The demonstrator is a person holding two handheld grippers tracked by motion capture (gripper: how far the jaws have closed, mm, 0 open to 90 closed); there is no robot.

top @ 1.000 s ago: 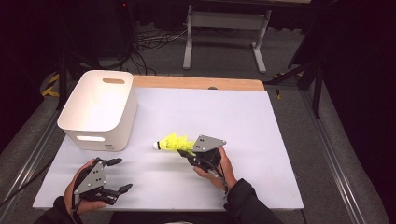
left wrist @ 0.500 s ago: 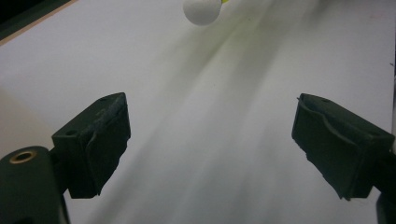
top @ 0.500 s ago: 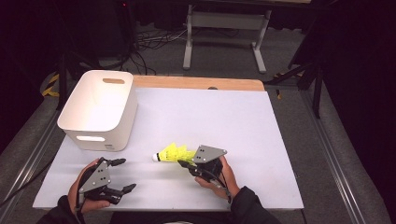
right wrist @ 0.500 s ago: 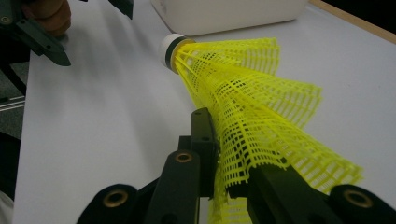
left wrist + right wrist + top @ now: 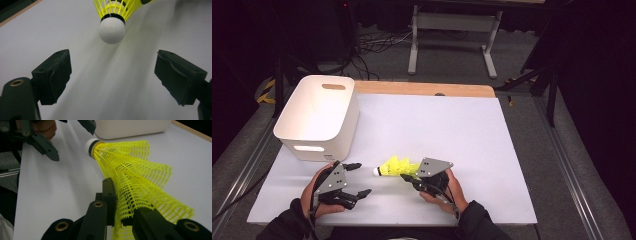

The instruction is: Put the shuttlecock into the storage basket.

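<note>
While the white bin sits where it was at the far left of the surface, the left gripper waits just in front of it with its jaws spread wide and empty, and in the left gripper view the white cork tip of the shuttlecock now hangs just beyond the gap between them. Over the last second the shuttlecock has travelled leftward and toward the person, away from the middle of the surface, so that its cork end now points at the open left jaws from close by. To its right, the right gripper has carried it there, its jaws clamped on the yellow mesh skirt, which looks bent and squashed where they pinch it. My reading is that a handover between grippers is being set up: the cork is lined up for the left jaws, which have not yet closed.
</note>
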